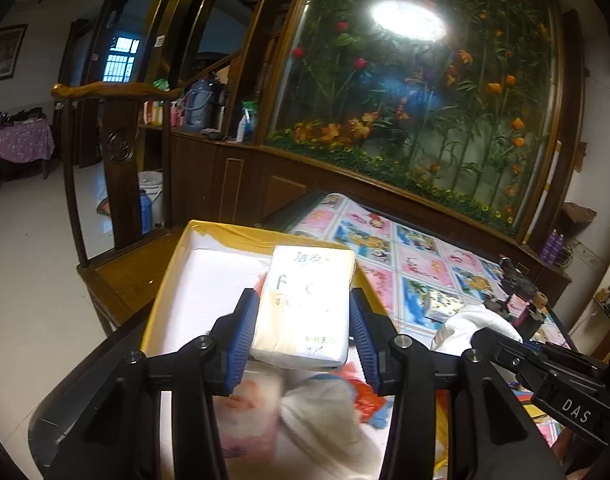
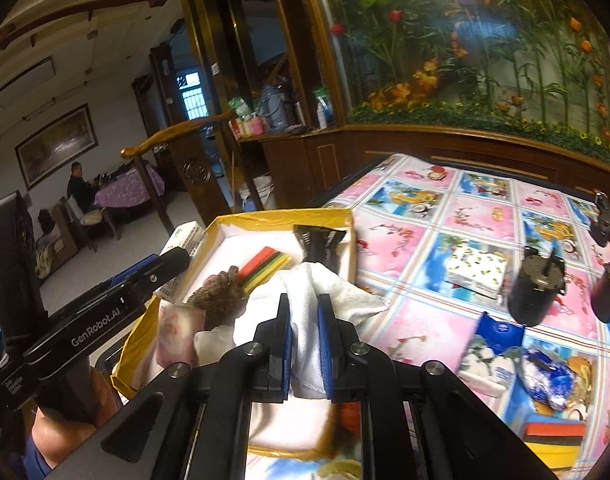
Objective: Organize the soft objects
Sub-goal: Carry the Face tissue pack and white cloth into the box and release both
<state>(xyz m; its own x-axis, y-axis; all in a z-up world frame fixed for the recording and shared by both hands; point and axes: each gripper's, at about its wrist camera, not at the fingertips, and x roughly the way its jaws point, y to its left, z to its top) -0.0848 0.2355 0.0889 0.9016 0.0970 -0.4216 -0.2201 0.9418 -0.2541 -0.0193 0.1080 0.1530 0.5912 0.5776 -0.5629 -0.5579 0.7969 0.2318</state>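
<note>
The left hand-held gripper (image 1: 303, 334) was pinched on a white tissue pack (image 1: 305, 304), its blue pads pressed against the pack's two long sides, and the pack was held above a yellow-rimmed box (image 1: 167, 280). The right hand-held gripper (image 2: 305, 344) was pressed nearly together on a fold of white towel (image 2: 325, 292), which was draped over the box's near right corner. Inside the box, a pink-and-white packet (image 2: 175, 334), a brown furry thing (image 2: 221, 290), a striped block (image 2: 265, 266) of red, green and yellow, and a black packet (image 2: 321, 246) were seen on a white lining.

The box was set at the left edge of a table (image 2: 485, 216) covered by a pink-and-blue patterned cloth. To the right of the box, a small patterned pack (image 2: 477, 270), a black cylinder (image 2: 535, 294) and a blue-and-white wrapper (image 2: 493, 356) were spread on the cloth.

Behind the box a carved wooden chair (image 1: 119, 140) was placed. Farther back, a large flower mural (image 1: 425, 100) framed in dark wood was seen, and a seated person (image 2: 79, 190) at a purple-clothed table in the far room.
</note>
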